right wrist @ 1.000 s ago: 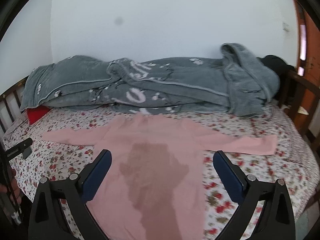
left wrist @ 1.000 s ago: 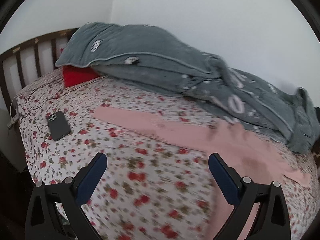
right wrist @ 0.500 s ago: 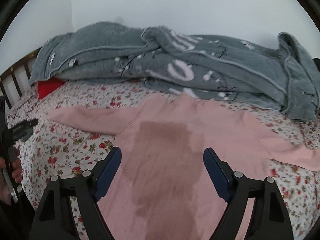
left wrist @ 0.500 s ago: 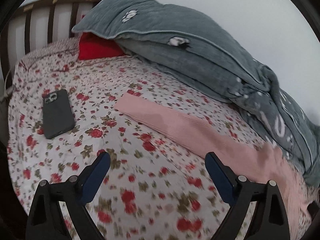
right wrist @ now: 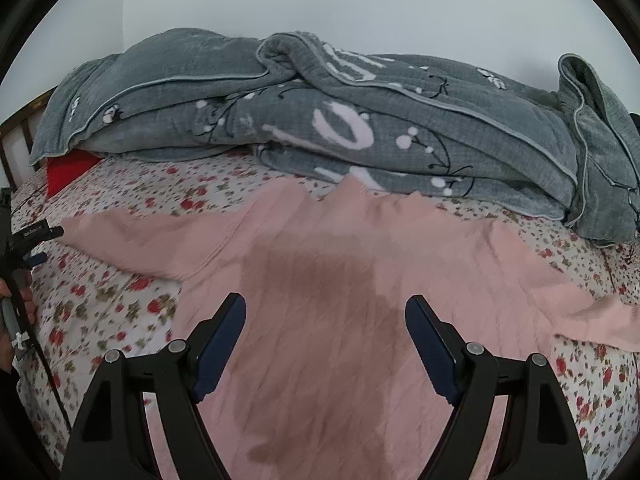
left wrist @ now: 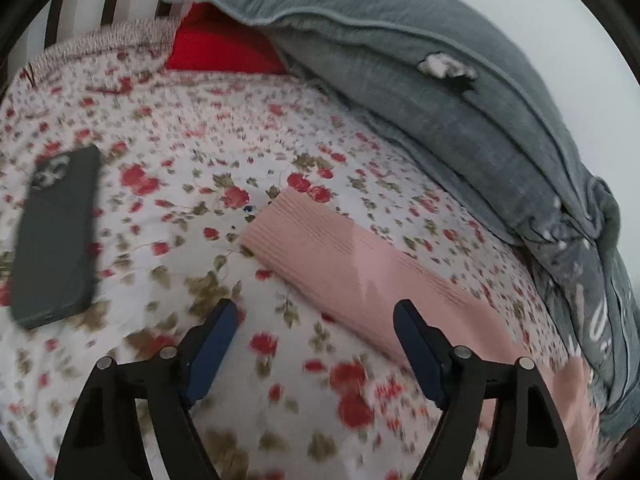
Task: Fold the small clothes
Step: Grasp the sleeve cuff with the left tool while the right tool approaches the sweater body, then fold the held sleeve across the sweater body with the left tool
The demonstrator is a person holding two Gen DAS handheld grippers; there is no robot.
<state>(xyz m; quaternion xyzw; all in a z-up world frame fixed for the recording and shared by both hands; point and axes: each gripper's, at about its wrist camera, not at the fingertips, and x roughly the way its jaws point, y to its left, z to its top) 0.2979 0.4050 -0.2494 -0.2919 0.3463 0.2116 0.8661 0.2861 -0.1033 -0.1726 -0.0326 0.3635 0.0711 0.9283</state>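
A small pink knit sweater (right wrist: 344,264) lies flat on the floral bedsheet (right wrist: 112,300), sleeves spread to both sides, with a darker patch across its chest. My right gripper (right wrist: 325,316) hovers above that patch, jaws apart, nothing between them. In the left wrist view the sweater's left sleeve (left wrist: 340,264) ends in a ribbed cuff (left wrist: 276,220). My left gripper (left wrist: 315,322) hangs low just short of the sleeve, its jaws closing with only bedsheet between them. That left gripper (right wrist: 34,246) also shows at the left edge of the right wrist view, beside the cuff.
A dark phone (left wrist: 56,236) lies on the bedsheet (left wrist: 180,184) left of the cuff. A grey quilt (right wrist: 360,120) is heaped along the wall behind the sweater. A red pillow (left wrist: 220,48) peeks from under the quilt by the slatted headboard (left wrist: 100,0).
Both grippers have sunk toward the bed and narrowed. The left one has swung over to the sleeve's cuff, which now looms large. The right one has closed in on the sweater's chest.
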